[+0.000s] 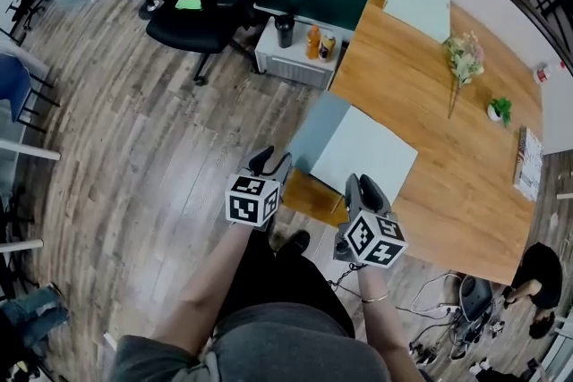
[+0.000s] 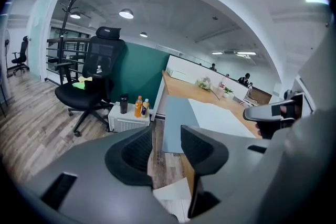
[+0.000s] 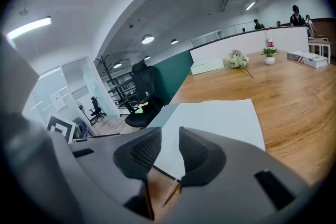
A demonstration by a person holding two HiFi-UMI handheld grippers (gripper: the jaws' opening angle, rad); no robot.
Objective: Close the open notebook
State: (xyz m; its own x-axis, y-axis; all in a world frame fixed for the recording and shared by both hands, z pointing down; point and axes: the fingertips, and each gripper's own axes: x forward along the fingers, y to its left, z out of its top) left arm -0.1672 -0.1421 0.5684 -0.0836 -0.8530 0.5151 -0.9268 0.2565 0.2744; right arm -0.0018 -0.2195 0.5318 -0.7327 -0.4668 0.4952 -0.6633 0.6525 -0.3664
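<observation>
The open notebook [image 1: 363,155] lies at the near left corner of the wooden table [image 1: 448,183]. Its white page faces up, and its grey-blue cover [image 1: 318,128] sticks out past the table's left edge. My left gripper [image 1: 270,161] hovers off the table beside that cover, open and with nothing between its fingers. In the left gripper view the cover [image 2: 176,123] is straight ahead of the left gripper [image 2: 165,141]. My right gripper [image 1: 363,186] is over the notebook's near edge, open and empty. In the right gripper view the white page [image 3: 220,118] lies just beyond the right gripper [image 3: 169,147].
A black office chair [image 1: 192,9] and a low white cabinet [image 1: 291,58] with bottles stand left of the table. On the table are a pale pad [image 1: 418,0], flowers [image 1: 464,58], a small plant [image 1: 500,109] and a book [image 1: 528,161]. A person [image 1: 537,277] is at lower right.
</observation>
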